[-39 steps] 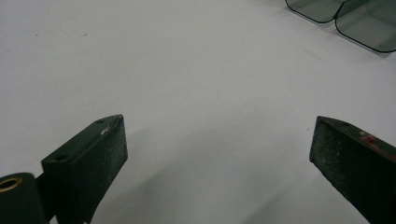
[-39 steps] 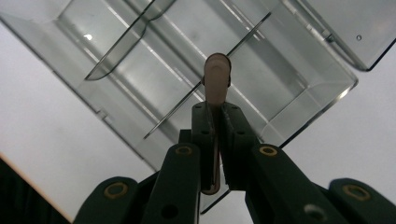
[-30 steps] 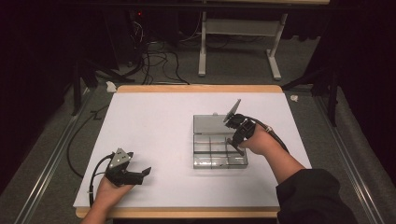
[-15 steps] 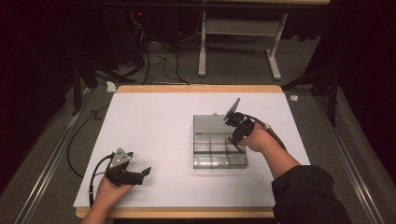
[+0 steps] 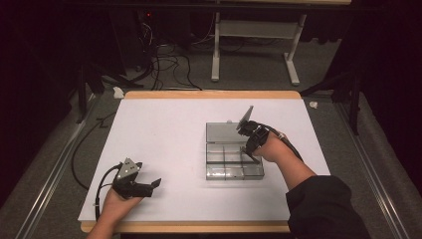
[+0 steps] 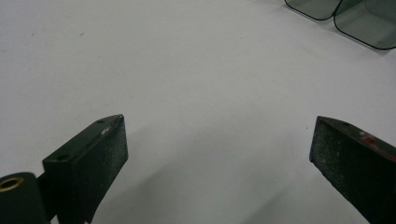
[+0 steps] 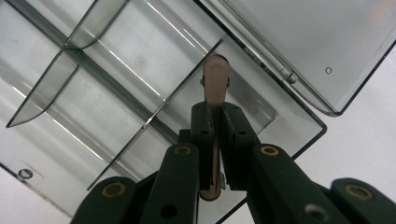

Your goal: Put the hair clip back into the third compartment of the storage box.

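The right gripper (image 7: 212, 140) has its jaws pinched narrow on a small, flat, pale pink clip-like piece (image 7: 215, 84), whose rounded end sticks out past the fingertips. It hangs directly over the clear smoky plastic compartment box (image 5: 234, 160), whose hinged lid (image 5: 222, 132) lies open flat on the far side. The piece's long axis runs along the jaws and points down into a compartment at the box's right end, next to the lid hinge, just beside a thin divider wall (image 7: 154, 116); lowering it there looks like the move that matters. The left gripper (image 5: 144, 186) rests wide open and empty on the white table surface (image 5: 164, 129), well apart from the box.
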